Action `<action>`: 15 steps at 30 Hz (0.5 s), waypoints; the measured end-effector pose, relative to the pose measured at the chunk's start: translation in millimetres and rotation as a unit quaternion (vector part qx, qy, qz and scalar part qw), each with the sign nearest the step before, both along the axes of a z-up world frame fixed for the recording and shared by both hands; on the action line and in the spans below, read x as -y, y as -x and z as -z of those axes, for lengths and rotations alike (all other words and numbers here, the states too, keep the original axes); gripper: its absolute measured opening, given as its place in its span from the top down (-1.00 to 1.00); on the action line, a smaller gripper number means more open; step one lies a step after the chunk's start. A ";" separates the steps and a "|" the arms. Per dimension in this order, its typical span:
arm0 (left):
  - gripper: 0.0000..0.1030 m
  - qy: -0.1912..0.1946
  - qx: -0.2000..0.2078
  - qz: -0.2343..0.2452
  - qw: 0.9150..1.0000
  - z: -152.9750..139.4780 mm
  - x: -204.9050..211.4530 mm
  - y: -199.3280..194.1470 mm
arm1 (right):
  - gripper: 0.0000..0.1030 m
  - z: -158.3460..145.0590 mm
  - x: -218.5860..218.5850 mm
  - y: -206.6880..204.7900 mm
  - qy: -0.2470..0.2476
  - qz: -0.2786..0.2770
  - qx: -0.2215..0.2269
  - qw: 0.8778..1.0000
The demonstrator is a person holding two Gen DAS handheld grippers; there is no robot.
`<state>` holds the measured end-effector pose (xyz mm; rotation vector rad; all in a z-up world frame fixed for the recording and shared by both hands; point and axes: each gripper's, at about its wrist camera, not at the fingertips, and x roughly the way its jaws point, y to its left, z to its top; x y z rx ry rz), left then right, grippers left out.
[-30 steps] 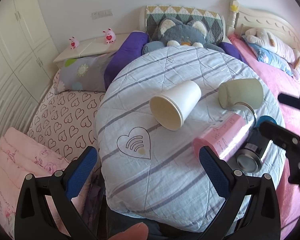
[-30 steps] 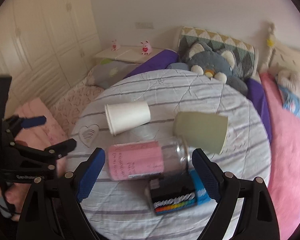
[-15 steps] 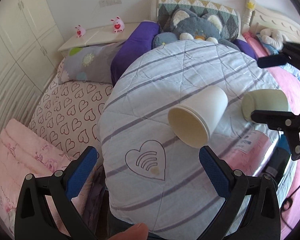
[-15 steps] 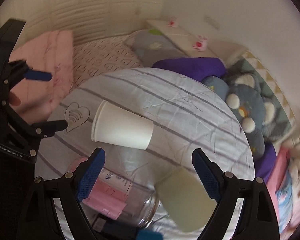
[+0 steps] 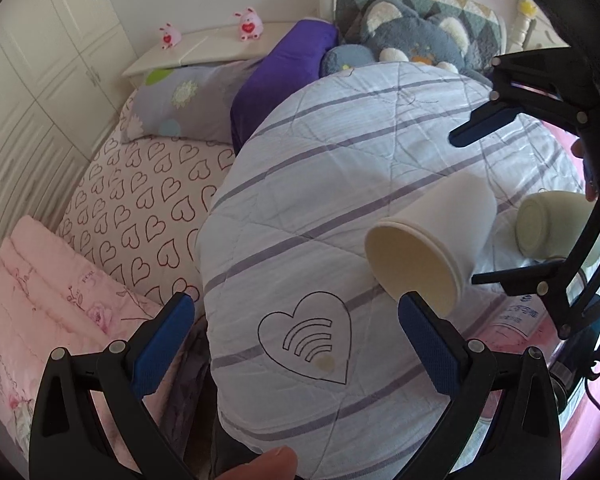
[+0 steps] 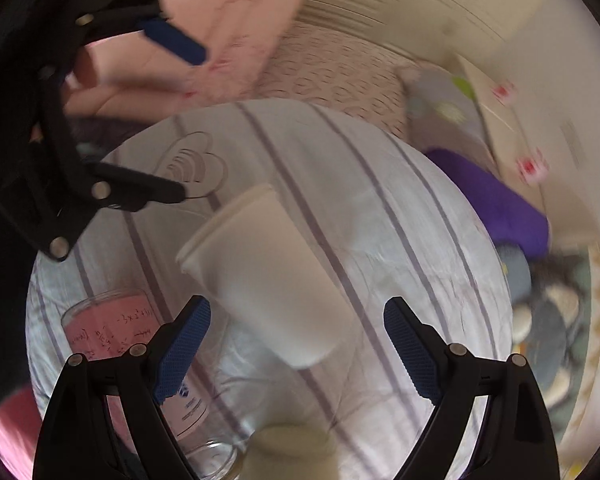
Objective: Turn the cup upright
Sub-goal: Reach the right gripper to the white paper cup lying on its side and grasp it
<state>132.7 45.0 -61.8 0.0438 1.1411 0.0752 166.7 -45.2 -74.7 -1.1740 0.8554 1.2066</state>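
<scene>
The white paper cup [image 5: 432,240] is lying on its side on the striped quilt [image 5: 340,184] that is covering a round surface, its open mouth pointing toward the left wrist camera at roughly 3 o'clock in that view. Nearest that camera, the left gripper [image 5: 296,332] is hovering with its blue-padded jaws spread wide and gripping nothing, its right pad sitting just below the cup's rim without clearly touching it. Between the pads, a printed heart emblem [image 5: 306,342] is showing on the quilt at about 6 o'clock. In the right wrist view, the right gripper [image 6: 298,332] is reaching over the cup [image 6: 268,276] from the base end, jaws wide apart on either side of the base and closing on nothing; whether either pad is touching the paper cannot be told through the blur. Beside the cup at 3 o'clock in the left view, a pale green cup [image 5: 548,224] is also lying on its side, partly behind the right gripper's black frame. A glass jar with a pink label [image 6: 112,328] is resting at 8 o'clock in the right view, near the white cup. Farther back, a purple pillow [image 5: 284,76] and a grey plush toy [image 5: 412,36] are sitting at 12 o'clock, with a heart-patterned sheet [image 5: 140,200] stretching away at 9 o'clock.
</scene>
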 end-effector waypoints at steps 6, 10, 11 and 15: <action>-1.00 -0.004 -0.011 -0.004 1.000 7.4 -1.5 -4.9 | -0.74 14.2 -15.9 -8.1 0.014 -0.040 -0.024 0.999; -1.00 -0.003 -0.017 -0.013 1.000 11.6 -8.5 -5.3 | -0.74 23.3 -24.6 -9.8 0.031 -0.065 -0.041 0.997; -1.00 -0.002 -0.018 -0.015 1.000 12.0 -9.9 -5.5 | -0.74 26.0 -27.7 -10.8 0.034 -0.065 -0.049 0.996; -1.00 -0.002 -0.018 -0.022 1.000 13.4 -14.6 -6.2 | -0.74 27.4 -32.4 -17.0 0.028 -0.048 -0.075 0.996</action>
